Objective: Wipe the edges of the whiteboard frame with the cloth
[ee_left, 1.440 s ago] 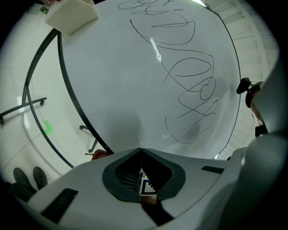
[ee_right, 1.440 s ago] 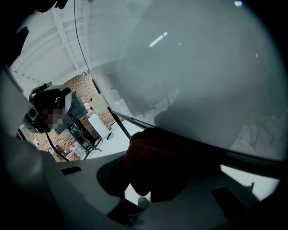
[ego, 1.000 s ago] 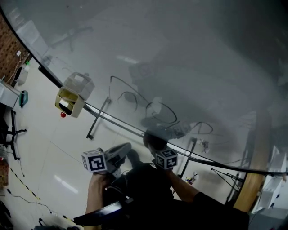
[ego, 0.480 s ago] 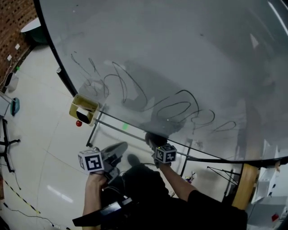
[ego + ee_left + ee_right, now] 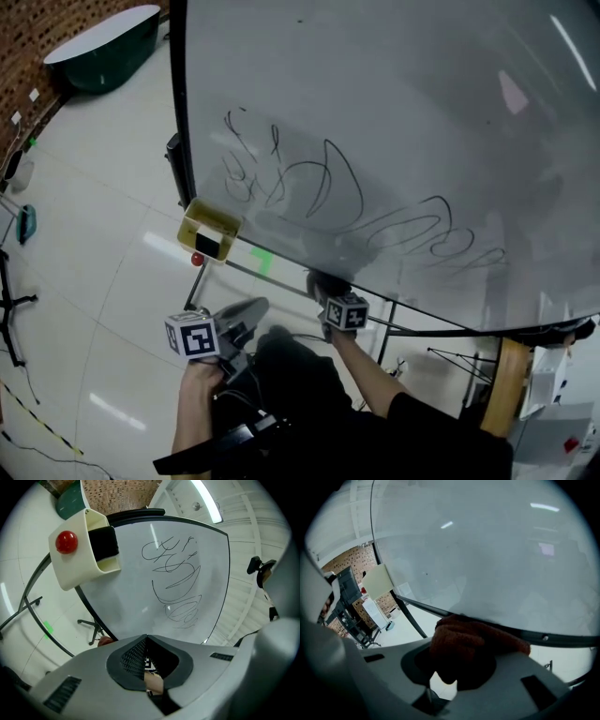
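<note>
Two tools are in the person's hands, and only one has a job right now. The right tool (image 5: 328,292) is shut tight on the cloth (image 5: 473,641), a fuzzy red-brown one. The cloth touches the black bottom bar of the whiteboard frame (image 5: 572,640), toward the left end of the whiteboard (image 5: 394,112). The left tool (image 5: 145,639) has its two jaws pressed together with nothing in them. It hangs below the whiteboard and does not touch it. A cream box (image 5: 211,232) sits at the bottom left corner of the whiteboard, with a red ball (image 5: 66,542) on it and a black eraser (image 5: 104,543) in it. Black scribbles (image 5: 319,183) are on the whiteboard just above the cloth. I think the step in hand is wiping the bottom edge. I cannot tell how much of the frame is clean so far. Next, the cloth should slide along the bar while it stays pressed on it. It should keep to the black bar and not ride up onto the scribbles. Going left, it will meet the cream box and must go around it. The left side and the top of the whiteboard come after that.
</note>
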Demonstrator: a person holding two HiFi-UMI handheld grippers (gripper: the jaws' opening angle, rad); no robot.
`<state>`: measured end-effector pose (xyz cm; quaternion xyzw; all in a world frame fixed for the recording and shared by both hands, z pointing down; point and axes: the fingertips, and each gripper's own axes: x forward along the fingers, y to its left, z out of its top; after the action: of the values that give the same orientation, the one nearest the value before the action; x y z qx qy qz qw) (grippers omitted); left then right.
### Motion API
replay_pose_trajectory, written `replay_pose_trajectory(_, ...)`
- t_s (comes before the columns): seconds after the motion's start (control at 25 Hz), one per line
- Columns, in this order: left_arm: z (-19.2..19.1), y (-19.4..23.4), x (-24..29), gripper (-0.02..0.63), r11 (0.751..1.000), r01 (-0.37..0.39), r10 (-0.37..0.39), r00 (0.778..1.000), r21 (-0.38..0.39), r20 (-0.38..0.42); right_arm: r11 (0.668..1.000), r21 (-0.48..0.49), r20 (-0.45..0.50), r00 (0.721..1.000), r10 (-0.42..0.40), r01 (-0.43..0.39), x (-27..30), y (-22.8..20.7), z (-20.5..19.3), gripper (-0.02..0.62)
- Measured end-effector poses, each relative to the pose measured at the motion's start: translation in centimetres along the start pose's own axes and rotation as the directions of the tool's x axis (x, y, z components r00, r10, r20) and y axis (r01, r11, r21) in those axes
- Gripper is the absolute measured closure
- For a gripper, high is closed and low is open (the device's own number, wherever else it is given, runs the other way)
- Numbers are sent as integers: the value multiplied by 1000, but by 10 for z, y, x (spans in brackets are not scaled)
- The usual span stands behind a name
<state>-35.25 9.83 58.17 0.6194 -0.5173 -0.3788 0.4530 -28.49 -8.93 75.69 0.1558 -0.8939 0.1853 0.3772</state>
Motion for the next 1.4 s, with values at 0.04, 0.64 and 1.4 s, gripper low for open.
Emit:
replay_pose_trajectory(0.04,0,2,-4,619,1000,-1,1,1000,-4,-1,1000,4,1,1000,-1,1,2,3,0,517)
replay_pose_trajectory(0.64,24,25,-30,618,996,-75,76,997,-42,11,988,-88,26,991,128,-125,40,70,19,517)
replay_pose_trajectory(1.4,53,39,-24,620,989,-141,143,989,-53,24,916,-198,-2,935,354,-348,68,143,34,517)
